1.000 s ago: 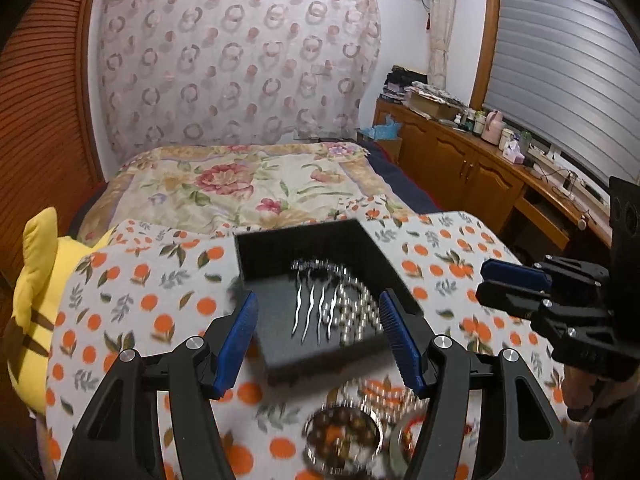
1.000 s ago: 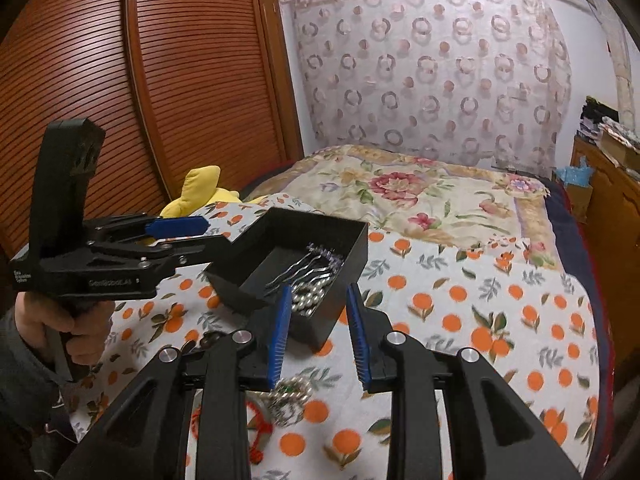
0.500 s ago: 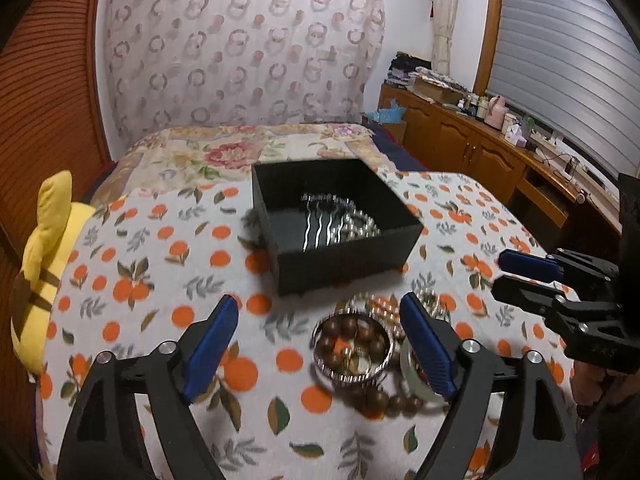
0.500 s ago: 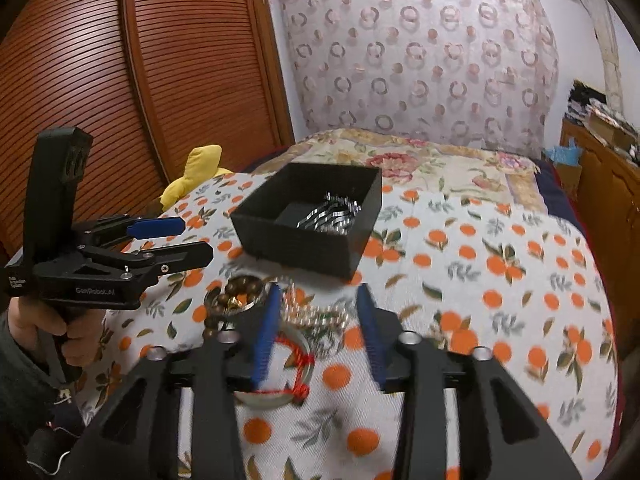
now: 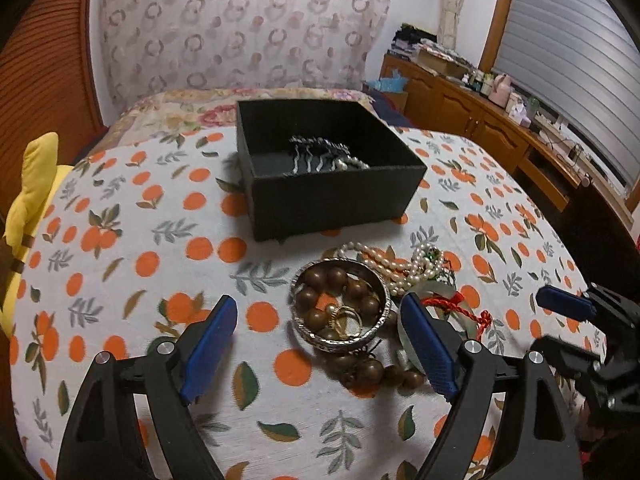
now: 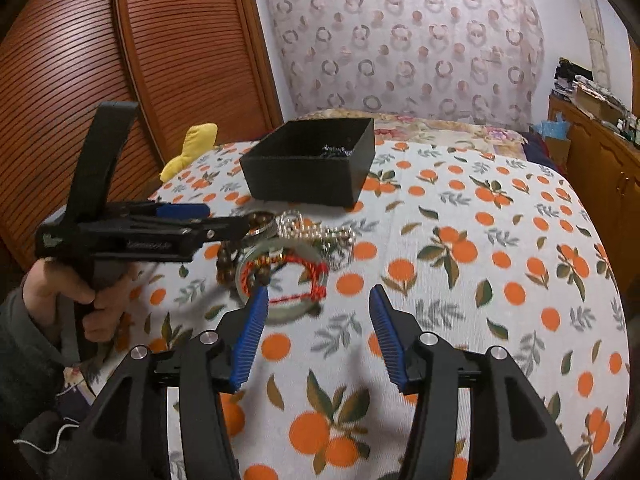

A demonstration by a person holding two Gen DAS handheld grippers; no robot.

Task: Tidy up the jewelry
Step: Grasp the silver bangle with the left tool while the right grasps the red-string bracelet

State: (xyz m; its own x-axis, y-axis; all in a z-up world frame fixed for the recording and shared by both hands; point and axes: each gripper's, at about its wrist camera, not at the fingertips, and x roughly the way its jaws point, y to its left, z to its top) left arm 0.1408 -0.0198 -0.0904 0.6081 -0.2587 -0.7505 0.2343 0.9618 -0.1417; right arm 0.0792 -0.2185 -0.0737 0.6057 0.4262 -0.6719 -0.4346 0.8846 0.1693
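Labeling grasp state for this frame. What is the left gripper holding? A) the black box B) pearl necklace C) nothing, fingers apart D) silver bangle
C: the left gripper is open with nothing between its blue fingers; the silver bangle and pearl necklace lie on the cloth below, and the black box sits beyond them.

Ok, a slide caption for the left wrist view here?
Open left claw hovers over a silver bangle and a pile of beads, black box beyond on the orange-print cloth.
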